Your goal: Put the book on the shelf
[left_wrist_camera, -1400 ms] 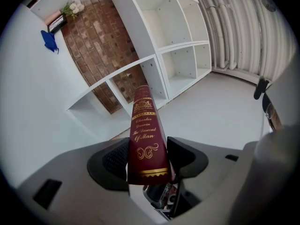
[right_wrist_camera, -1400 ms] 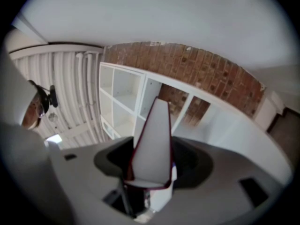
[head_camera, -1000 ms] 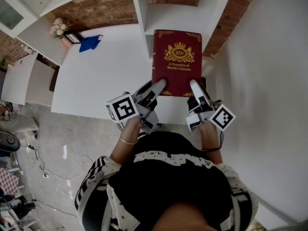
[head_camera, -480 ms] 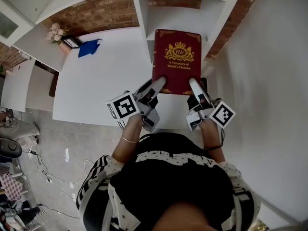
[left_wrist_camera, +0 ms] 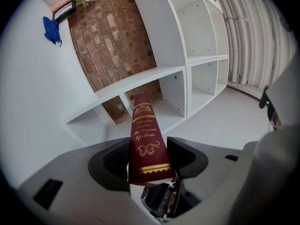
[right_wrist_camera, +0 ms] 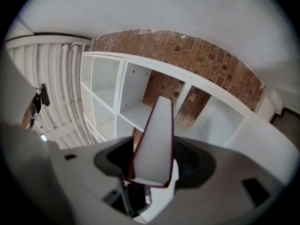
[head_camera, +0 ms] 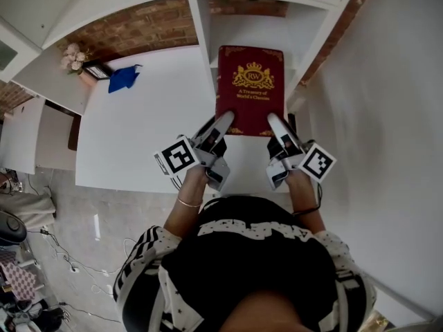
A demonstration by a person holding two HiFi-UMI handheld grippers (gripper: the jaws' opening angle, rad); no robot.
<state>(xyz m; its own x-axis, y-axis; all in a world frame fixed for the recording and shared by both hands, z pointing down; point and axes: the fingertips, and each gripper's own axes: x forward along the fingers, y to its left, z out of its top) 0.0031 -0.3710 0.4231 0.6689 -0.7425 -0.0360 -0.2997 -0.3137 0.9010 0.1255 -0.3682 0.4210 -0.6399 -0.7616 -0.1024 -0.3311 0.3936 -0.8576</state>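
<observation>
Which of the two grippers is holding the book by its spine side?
The left gripper: its jaws clamp the red book on its gold-lettered spine, while the right gripper clamps the white page edge.

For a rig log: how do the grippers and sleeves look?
Left gripper and right gripper: pale grey, tapered jaws, black pads, each with a black-on-white marker cube. Sleeves striped black and white; bangle on left wrist.

This looks like a home-style room, perhaps a study or living space, with white cube shelving (left_wrist_camera: 187, 64) set against an exposed brick wall (head_camera: 159, 23) and a white table (head_camera: 138, 130) carrying a small posy of flowers (head_camera: 72, 55), a picture frame (head_camera: 97, 70) and a blue cloth (head_camera: 123, 79).
</observation>
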